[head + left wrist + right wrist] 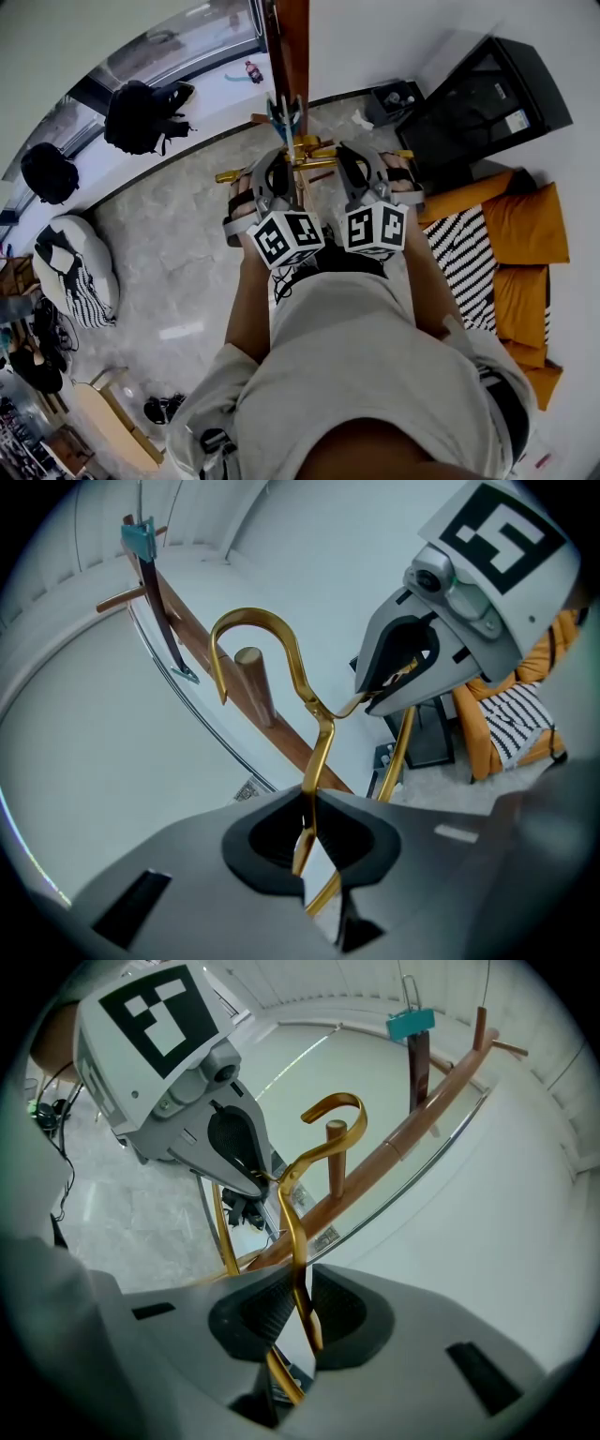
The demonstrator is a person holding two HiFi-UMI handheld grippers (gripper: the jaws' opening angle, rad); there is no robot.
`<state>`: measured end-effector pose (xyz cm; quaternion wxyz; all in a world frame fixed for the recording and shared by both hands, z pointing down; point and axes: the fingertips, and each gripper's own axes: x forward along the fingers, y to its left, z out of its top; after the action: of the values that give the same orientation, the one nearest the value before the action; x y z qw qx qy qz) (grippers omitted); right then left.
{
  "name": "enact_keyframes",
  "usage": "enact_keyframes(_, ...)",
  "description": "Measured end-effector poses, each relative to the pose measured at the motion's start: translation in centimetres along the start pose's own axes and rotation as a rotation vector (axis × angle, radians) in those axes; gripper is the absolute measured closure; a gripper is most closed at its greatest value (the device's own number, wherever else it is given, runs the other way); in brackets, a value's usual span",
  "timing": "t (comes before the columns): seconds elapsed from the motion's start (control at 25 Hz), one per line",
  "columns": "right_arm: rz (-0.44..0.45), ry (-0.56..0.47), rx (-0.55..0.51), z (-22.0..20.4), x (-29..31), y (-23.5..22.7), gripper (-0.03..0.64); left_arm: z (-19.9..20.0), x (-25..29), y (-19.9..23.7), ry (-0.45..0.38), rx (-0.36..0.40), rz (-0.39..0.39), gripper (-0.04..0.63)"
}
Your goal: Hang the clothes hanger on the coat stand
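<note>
1. Grip: left gripper (309, 829), fingers (258, 841) clamped on hanger (322, 747) neck.
2. Hook (253, 613): near peg (255, 682) of coat stand (281, 726), seemingly not seated; raise over the tip, lower gently.
3. Right gripper (298, 1312): fingers clamped on same hanger; move both together.

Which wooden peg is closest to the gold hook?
The bare round-tipped peg right behind the hanger's hook; the other pegs sit farther along the pole, near the teal clip.

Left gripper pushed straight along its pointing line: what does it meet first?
Probably the coat stand's wooden peg, just behind the hook of the gold hanger that the left gripper clamps; depth is hard to judge.
</note>
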<state>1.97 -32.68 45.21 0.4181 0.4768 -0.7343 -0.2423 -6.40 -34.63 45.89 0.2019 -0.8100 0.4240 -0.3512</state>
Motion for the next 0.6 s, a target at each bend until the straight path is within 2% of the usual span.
enact_keyframes(0.6, 0.027, -0.01, 0.016, -0.5, 1.9, 0.1, 0.571, -0.6, 1.6, 0.3, 0.03, 0.01, -0.002, 0.561)
